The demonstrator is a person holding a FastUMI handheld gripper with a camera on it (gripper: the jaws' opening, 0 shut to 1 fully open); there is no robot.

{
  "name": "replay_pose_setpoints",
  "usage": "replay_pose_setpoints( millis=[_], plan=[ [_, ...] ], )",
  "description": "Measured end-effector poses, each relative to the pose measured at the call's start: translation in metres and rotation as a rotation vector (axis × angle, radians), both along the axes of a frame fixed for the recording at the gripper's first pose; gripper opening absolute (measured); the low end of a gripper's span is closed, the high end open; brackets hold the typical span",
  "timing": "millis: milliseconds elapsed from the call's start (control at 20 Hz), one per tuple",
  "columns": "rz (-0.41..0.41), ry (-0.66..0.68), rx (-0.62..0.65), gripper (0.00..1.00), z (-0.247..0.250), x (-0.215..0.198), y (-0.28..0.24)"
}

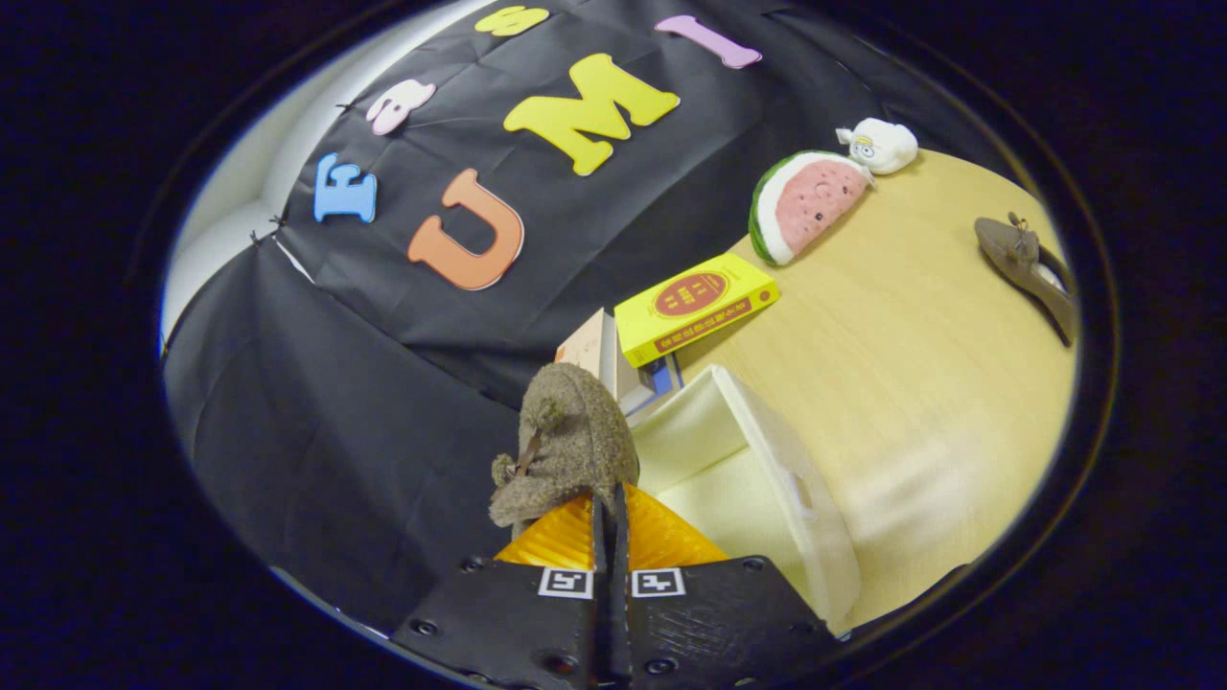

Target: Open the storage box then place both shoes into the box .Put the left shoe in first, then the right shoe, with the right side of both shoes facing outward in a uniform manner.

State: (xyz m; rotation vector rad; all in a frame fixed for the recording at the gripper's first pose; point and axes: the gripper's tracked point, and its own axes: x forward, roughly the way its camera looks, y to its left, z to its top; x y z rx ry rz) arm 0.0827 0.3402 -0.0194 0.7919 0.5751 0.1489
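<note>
The gripper has its two fingers drawn tight together, clamped on the edge of a fuzzy brown-grey shoe, which is lifted off the table and sits right at the fingertips, reaching forward from them. The shoe's long axis runs roughly straight ahead along the fingers, its rounded end pointing away from the gripper toward the black booth wall; a small bow or tassel hangs on its near left side. I cannot tell whether this is the left or the right shoe.

Just to the right of the fingers, slightly ahead and lower, stands the storage box, pale cream, with its open side showing.

The other shoe lies well apart, far to the right and beyond the fingers on the wooden table, a slim brown flat with a bow, its long axis running diagonally.

Beyond the box lies a yellow book with a red oval label and a red strip; the writing is too small to read. More books are stacked beneath it. Farther off rest a watermelon-slice plush and a small white plush.
</note>
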Motion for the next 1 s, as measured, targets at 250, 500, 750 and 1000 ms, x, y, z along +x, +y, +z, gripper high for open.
replay_pose_setpoints(
  millis=[250, 500, 750, 1000],
  plan=[
    [-0.029, 0.075, -0.016, 0.0, -0.037, -0.001, 0.015],
    [-0.016, 0.13, -0.009, 0.0, -0.057, 0.003, 0.031],
    [0.043, 0.18, 0.054, 0.23, -0.067, 0.0, 0.053],
    [0.124, 0.106, 0.0, 0.71, -0.048, -0.006, 0.063]
  ],
)
